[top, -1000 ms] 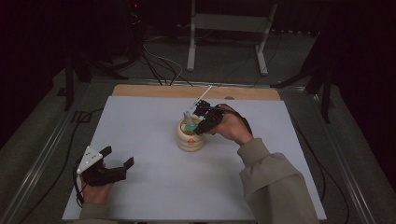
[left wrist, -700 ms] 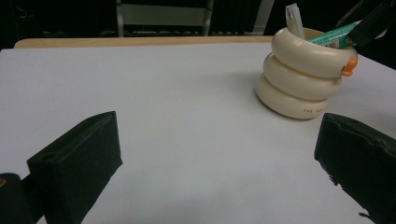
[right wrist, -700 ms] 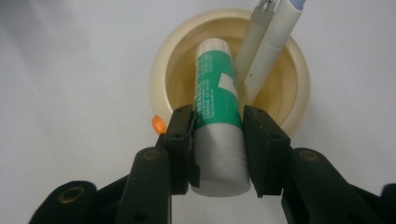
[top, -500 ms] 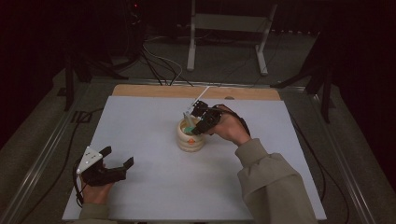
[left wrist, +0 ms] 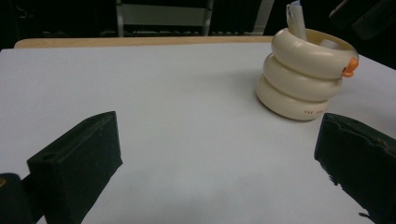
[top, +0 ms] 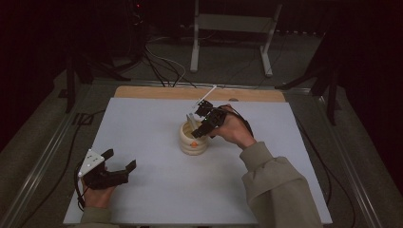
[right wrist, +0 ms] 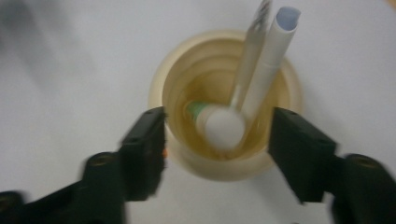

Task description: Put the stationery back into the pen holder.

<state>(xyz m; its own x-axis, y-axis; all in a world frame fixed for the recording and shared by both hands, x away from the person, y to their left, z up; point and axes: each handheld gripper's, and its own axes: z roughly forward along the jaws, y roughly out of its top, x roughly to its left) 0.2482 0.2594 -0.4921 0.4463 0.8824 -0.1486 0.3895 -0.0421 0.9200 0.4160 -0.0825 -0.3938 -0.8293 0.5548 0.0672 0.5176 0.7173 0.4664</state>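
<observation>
Right gripper [right wrist: 215, 135] has just been opening above the cream holder [top: 193, 140] mid-bench, its jaws wide around the white-capped tube [right wrist: 223, 127] without pressing it. Lifting carelessly could snag the pens [right wrist: 266, 70] and tip it. Left gripper [top: 119, 164] rests open.

Holder [top: 193, 140] mid-table [top: 142, 199], pens [right wrist: 261, 70] inside; right tongs [top: 202, 124] above; left tongs [top: 119, 161] near-left

A dark lab or studio: a bare white table [top: 142, 123], loose floor cables [top: 161, 61], a metal stand [top: 230, 33].
</observation>
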